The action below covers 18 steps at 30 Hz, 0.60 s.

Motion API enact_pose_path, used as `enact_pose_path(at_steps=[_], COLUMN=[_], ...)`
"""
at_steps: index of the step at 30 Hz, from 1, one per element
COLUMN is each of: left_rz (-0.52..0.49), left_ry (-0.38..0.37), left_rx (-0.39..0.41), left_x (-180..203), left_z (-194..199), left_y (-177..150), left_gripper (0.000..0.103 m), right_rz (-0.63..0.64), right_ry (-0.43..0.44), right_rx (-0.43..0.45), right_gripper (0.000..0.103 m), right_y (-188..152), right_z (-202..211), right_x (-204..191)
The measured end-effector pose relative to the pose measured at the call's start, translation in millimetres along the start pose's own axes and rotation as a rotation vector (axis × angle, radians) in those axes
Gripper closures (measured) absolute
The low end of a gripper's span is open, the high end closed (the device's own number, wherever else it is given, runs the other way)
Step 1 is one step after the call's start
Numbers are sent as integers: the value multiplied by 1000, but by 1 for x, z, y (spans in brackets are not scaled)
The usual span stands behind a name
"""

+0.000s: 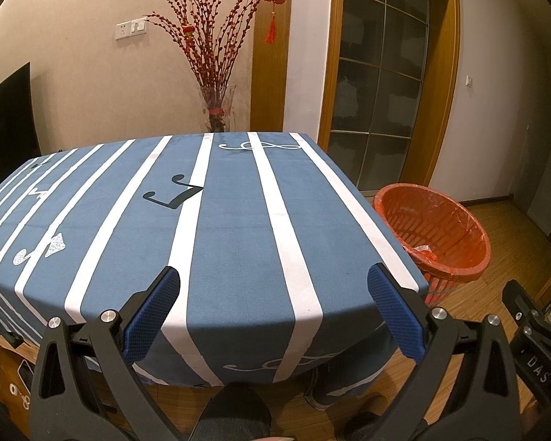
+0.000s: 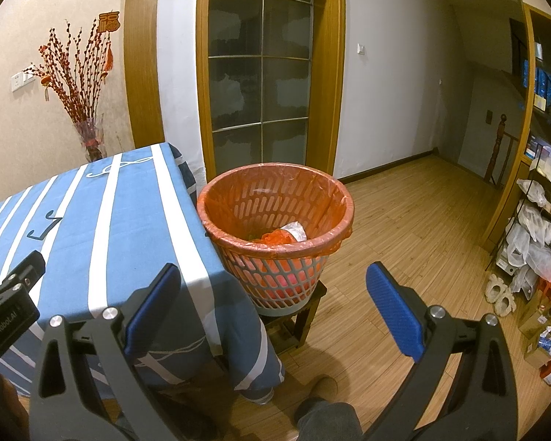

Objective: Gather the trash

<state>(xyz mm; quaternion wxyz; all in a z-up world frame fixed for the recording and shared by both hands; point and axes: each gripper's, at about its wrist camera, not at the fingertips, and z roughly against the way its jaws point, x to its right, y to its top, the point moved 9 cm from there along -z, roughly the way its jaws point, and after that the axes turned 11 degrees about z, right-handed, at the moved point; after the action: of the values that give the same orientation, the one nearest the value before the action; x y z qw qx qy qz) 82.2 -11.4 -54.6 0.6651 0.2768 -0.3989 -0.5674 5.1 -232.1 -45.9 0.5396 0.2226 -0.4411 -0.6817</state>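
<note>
A lattice trash basket [image 2: 275,220] lined with an orange bag stands on a low wooden stool by the table's right edge; it shows in the left wrist view too, trash basket [image 1: 435,231]. Inside lie white and orange crumpled trash [image 2: 288,235]. My right gripper [image 2: 275,279] is open and empty, held in front of the basket. My left gripper [image 1: 273,279] is open and empty above the near edge of the table [image 1: 238,220], whose blue cloth carries white stripes and music notes. No loose trash shows on the cloth.
A glass vase of red branches [image 1: 216,70] stands behind the table. A glass door [image 2: 260,70] is beyond the basket. Shelves with bags and boxes [image 2: 536,242] line the right wall. A person's knee [image 1: 235,415] and shoe [image 2: 323,386] are below. Wooden floor [image 2: 404,228] lies open to the right.
</note>
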Motion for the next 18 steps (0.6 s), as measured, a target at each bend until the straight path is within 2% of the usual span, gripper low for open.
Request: enact_pose_path(at_steps=[18], left_rz=[-9], left_ry=[4], left_rx=[0], left_x=[1], left_z=[-2], left_y=[1], left_gripper=[3], right_rz=[0], right_ry=[0], right_rx=[-1], right_gripper=[4], right_y=[0], right_z=[0], right_x=[-1])
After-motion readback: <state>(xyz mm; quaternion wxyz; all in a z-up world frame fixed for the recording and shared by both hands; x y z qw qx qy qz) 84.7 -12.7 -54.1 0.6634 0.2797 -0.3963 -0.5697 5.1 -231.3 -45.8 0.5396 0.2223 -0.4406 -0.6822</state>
